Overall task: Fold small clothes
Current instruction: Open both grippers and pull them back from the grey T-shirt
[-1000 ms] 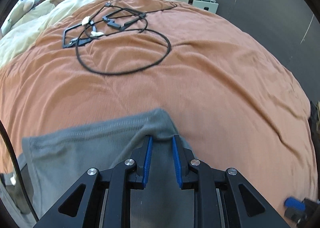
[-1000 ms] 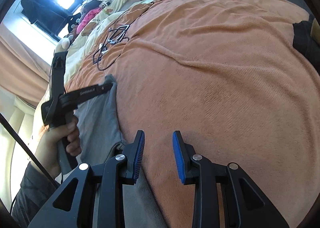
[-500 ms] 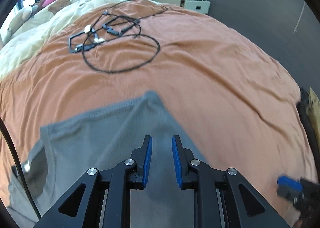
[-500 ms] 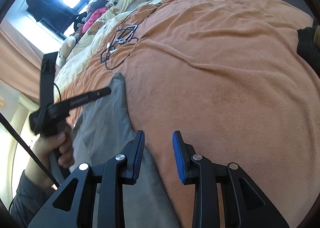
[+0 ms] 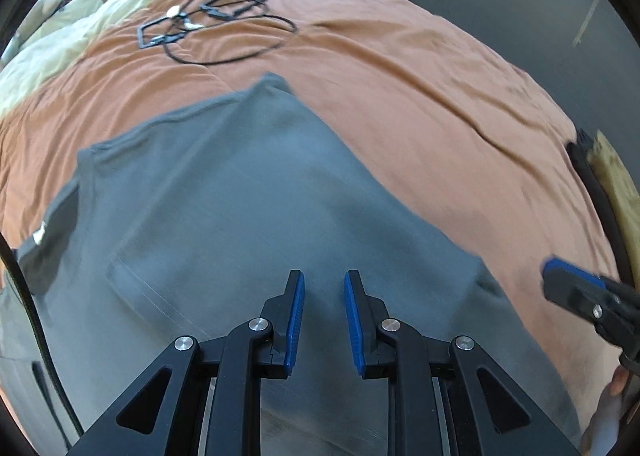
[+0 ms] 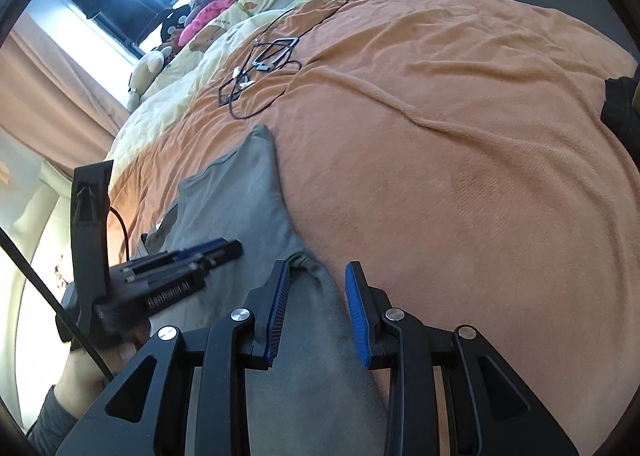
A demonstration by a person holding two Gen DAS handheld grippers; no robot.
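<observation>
grey shorts (image 5: 248, 223) lie spread beneath both parted jaws.

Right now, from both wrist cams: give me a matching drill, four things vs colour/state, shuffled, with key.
Things:
1. garment
2. blanket
3. cable
4. left gripper

Descriptions:
A. orange, spread over the bed
B. black, looped beyond the garment
C. open, blue pads apart above the cloth
D. grey, lying spread flat

Pairs: 1-D, 2-A, 3-B, 4-C
</observation>
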